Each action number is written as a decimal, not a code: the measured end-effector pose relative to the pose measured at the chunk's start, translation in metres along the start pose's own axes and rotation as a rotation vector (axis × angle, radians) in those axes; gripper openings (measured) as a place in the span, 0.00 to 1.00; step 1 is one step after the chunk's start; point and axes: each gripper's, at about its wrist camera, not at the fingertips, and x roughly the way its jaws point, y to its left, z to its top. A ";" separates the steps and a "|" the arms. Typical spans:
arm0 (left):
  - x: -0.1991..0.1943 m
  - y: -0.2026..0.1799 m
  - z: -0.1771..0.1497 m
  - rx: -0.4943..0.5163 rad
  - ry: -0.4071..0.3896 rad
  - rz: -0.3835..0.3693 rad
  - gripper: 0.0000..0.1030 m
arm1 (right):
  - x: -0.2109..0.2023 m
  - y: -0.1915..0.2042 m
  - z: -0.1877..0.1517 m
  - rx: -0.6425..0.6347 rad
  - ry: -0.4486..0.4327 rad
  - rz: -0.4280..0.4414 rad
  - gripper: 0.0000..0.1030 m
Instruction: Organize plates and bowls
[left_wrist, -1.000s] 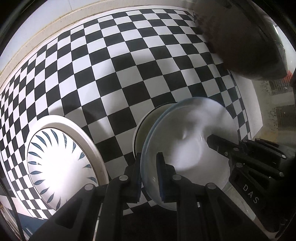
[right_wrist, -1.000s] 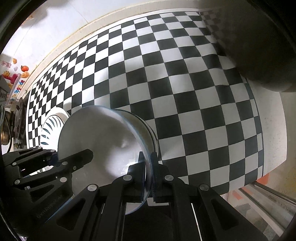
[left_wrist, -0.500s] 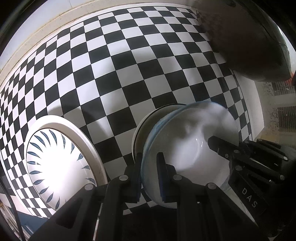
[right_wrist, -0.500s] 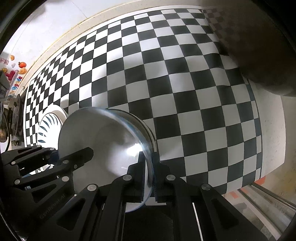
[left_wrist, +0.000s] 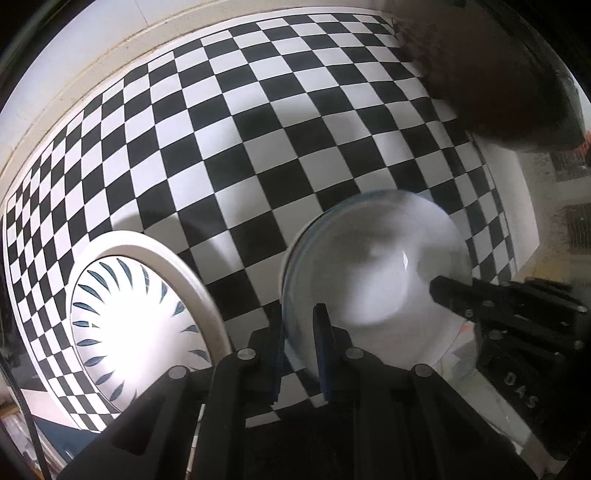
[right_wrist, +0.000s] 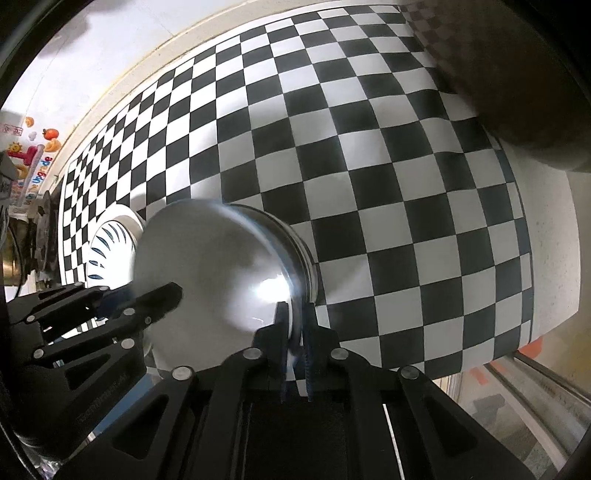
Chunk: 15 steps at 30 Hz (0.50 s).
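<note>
- Since the earlier frames, the white bowl has shifted: the second dish that showed behind its rim in the left wrist view is now hidden, and the bowl's image is smeared, so I judge it is in motion.
- Left gripper is clamped on the bowl's near rim, one finger inside the wall and one outside.
- Right gripper is likewise clenched on the opposite rim; both hands share the load.
- Taking the patterned plate as landmark: the bowl hangs just to its right, raised off the checkered cloth, apart from the plate's rim.
- From the right wrist view a second rim shows beneath the bowl; whether they touch cannot be told.
- Left gripper is the nearer one to the plate; the plate lies to the bowl's left, flat on the cloth.
- Judgement: if stacking onto the plate follows, travel is leftward, with the bowl held level between both grips.
- Risk: uneven release could tip the bowl.
</note>
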 end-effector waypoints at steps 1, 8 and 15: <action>0.003 0.003 -0.001 -0.009 0.009 -0.007 0.13 | 0.000 0.001 0.000 -0.004 0.003 -0.001 0.11; 0.009 0.004 -0.004 -0.031 0.014 -0.030 0.13 | 0.004 0.004 0.003 -0.018 0.011 -0.024 0.10; 0.008 0.003 -0.004 -0.033 0.008 -0.031 0.13 | 0.006 0.001 0.003 0.002 0.013 -0.017 0.10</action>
